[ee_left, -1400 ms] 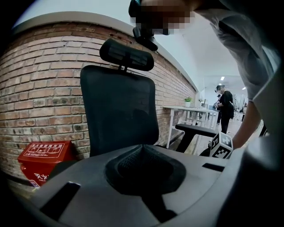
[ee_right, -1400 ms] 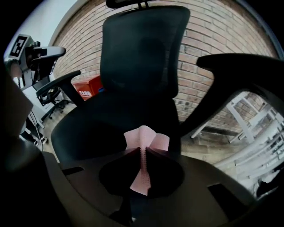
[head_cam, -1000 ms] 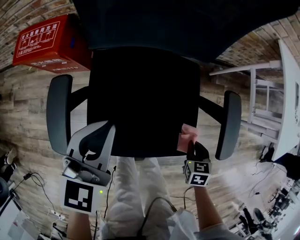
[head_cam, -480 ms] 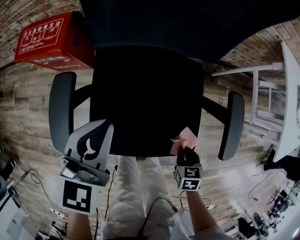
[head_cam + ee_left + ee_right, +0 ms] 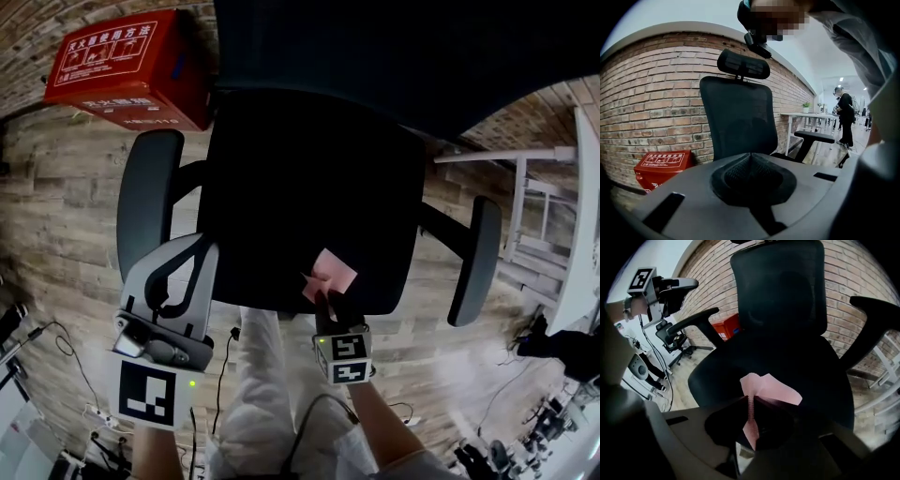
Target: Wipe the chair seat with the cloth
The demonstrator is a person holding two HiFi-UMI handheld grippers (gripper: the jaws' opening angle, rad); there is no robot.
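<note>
The black chair seat point(image 5: 300, 187) fills the middle of the head view. A pink cloth point(image 5: 330, 273) lies on its front edge, pinched by my right gripper point(image 5: 323, 294), which is shut on it. In the right gripper view the cloth point(image 5: 771, 391) fans out over the seat point(image 5: 797, 357) from between the closed jaws of that gripper point(image 5: 750, 403). My left gripper point(image 5: 206, 247) is shut on nothing and hangs off the seat's front left corner, below the left armrest point(image 5: 147, 199). Its own view looks past the closed gripper point(image 5: 750, 157) at the mesh backrest point(image 5: 738, 117).
A red box point(image 5: 127, 66) stands on the wood floor against the brick wall, left of the chair. The right armrest point(image 5: 476, 258) and a white table frame point(image 5: 553, 178) are at the right. Cables point(image 5: 56, 347) lie on the floor at the near left. A person point(image 5: 844, 115) stands far off.
My right gripper has slid left along the seat's front edge, dragging the pink cloth from near the right armrest toward the middle. The left gripper has hardly moved.
</note>
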